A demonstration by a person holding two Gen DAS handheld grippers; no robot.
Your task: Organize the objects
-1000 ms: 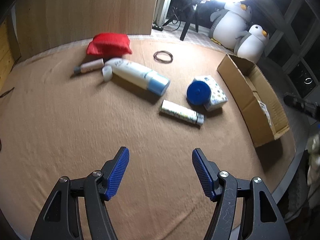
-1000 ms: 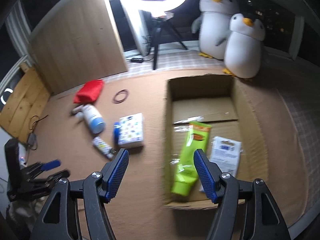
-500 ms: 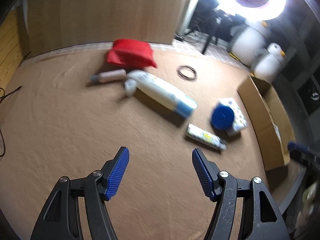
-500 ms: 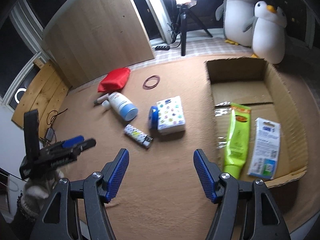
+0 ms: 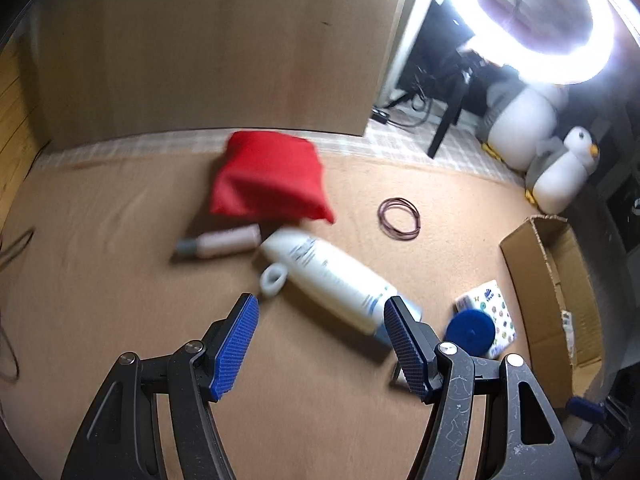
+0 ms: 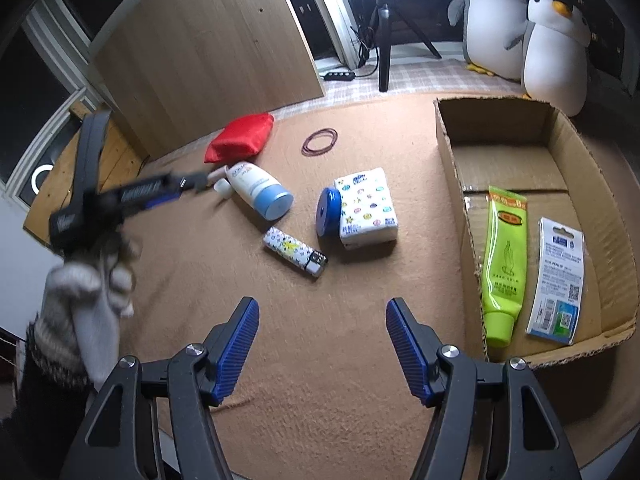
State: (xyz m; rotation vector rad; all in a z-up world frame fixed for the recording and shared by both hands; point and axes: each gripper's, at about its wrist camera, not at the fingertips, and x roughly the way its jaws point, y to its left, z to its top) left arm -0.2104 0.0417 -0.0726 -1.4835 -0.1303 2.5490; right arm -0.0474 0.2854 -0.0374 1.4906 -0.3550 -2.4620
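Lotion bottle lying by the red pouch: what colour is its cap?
Light blue, on a white lotion bottle. Clearest in the right wrist view.

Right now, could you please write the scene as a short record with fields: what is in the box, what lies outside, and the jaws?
surface: brown mat
container: open cardboard box
in box: green tube; flat white packet
outside box: white bottle, red pouch, tissue pack, blue round lid, patterned lighter, rubber bands
left gripper: jaws open, empty
right gripper: jaws open, empty
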